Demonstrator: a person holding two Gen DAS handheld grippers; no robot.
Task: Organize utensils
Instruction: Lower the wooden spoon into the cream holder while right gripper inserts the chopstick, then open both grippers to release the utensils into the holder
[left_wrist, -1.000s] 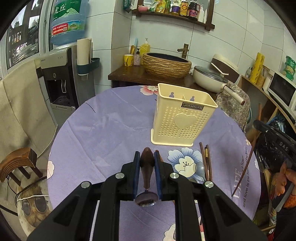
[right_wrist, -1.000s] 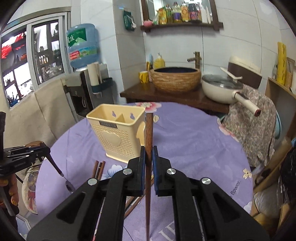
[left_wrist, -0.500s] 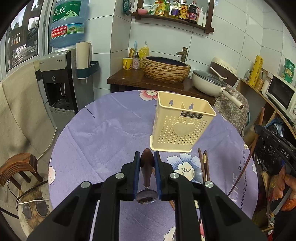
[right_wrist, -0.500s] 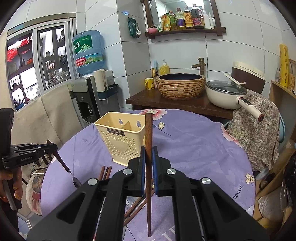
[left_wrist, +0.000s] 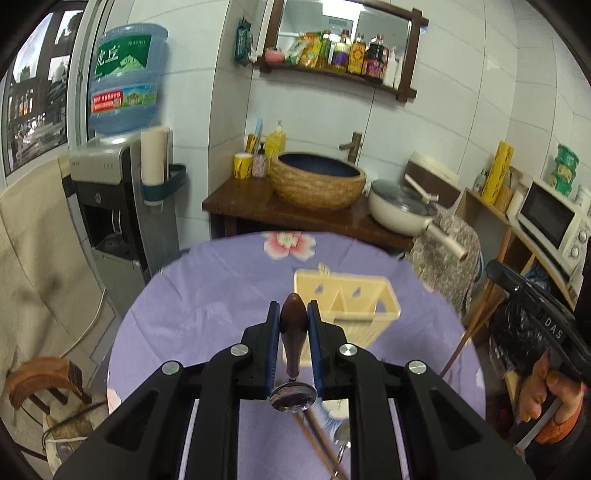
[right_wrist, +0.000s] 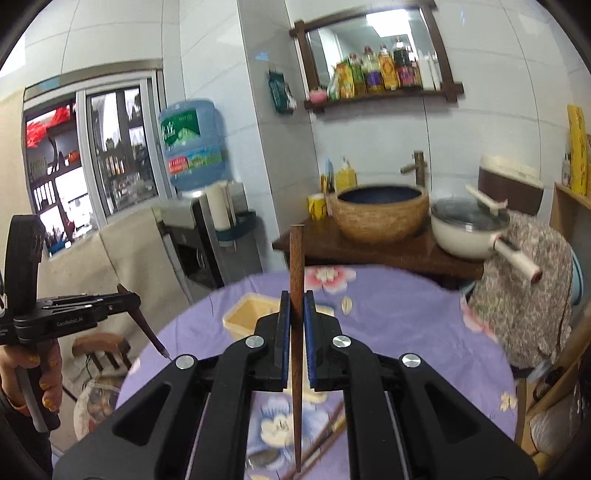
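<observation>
My left gripper (left_wrist: 292, 312) is shut on a spoon (left_wrist: 293, 339) with a dark wooden handle; its steel bowl (left_wrist: 293, 397) hangs below the fingers. Just beyond stands the cream utensil holder (left_wrist: 351, 299) on the purple flowered tablecloth (left_wrist: 207, 295). My right gripper (right_wrist: 295, 301) is shut on a brown wooden chopstick (right_wrist: 296, 266) held upright, above and in front of the holder (right_wrist: 245, 317). More chopsticks (right_wrist: 325, 432) and a spoon (left_wrist: 341, 435) lie on the cloth below. Each gripper appears at the edge of the other's view, held by a hand (left_wrist: 543, 391).
Behind the round table stands a dark wood counter (left_wrist: 240, 195) with a woven basin (left_wrist: 317, 181) and a white pan (left_wrist: 400, 210). A water dispenser (left_wrist: 110, 199) is at the left, a wooden stool (left_wrist: 40, 380) below it, a microwave (left_wrist: 554, 218) at the right.
Both grippers have risen with their utensils still held. The table and holder now sit lower and farther in both views, and the pictures are blurred by the motion.
</observation>
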